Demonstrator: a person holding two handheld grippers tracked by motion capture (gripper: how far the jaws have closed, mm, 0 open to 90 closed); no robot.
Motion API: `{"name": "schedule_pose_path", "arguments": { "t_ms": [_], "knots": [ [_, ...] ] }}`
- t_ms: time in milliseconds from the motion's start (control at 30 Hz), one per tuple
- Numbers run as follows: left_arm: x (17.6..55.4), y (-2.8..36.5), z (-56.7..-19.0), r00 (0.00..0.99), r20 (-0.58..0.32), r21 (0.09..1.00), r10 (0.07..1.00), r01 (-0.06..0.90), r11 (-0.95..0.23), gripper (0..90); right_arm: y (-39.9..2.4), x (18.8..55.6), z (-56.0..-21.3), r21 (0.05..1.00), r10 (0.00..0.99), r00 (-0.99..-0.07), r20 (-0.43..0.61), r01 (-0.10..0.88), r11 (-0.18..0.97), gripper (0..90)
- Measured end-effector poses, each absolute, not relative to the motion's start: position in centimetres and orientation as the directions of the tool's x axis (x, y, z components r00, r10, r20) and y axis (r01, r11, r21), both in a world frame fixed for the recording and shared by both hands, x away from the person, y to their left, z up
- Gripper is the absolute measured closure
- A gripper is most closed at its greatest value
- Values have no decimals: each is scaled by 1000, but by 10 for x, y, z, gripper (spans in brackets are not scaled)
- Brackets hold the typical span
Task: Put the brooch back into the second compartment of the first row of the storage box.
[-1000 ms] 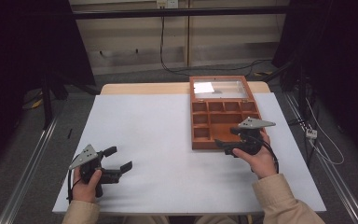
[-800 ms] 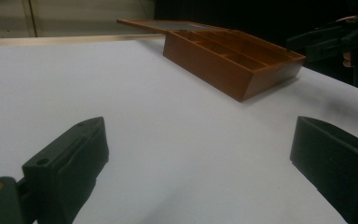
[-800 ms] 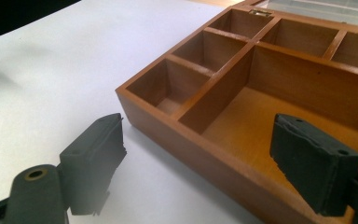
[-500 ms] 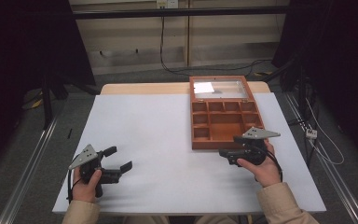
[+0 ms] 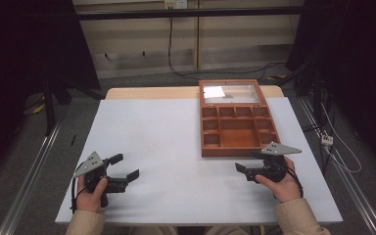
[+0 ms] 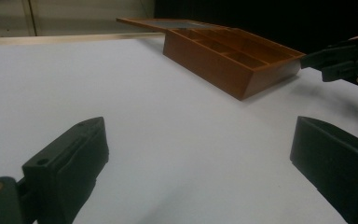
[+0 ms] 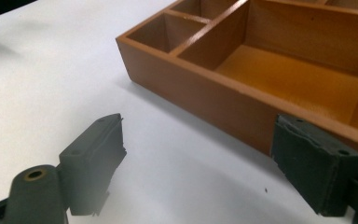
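**Wooden compartment box on a white table, a hand-held gripper at each lower corner**

The right hand-held gripper (image 5: 243, 171), low and right of centre in the high view, has its jaws spread wide with nothing between them. In the right gripper view its jaws frame the box's near wall, one jaw just in front of it. The left hand-held gripper (image 5: 126, 166), at the lower left, is likewise wide open and empty, held by the left hand (image 5: 92, 194) above bare table (image 5: 166, 132). The wooden compartment box (image 5: 237, 131) sits at the upper right of the table, its compartments empty and its glass-paned lid (image 5: 231, 93) laid open toward the far edge.
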State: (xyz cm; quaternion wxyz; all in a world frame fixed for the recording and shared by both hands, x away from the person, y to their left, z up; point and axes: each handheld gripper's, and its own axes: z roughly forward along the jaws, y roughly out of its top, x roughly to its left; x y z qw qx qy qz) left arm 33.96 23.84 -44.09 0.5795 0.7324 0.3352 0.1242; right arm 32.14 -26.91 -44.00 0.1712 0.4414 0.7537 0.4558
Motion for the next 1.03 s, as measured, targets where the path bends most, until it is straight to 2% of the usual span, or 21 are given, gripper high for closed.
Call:
{"name": "schedule_pose_path", "arguments": {
  "t_ms": [1033],
  "knots": [
    [341, 236, -443, 744, -203, 924, 637, 361, -127, 40, -293, 296, -457, 834, 844, -516, 143, 523, 178, 164]
  ]
}}
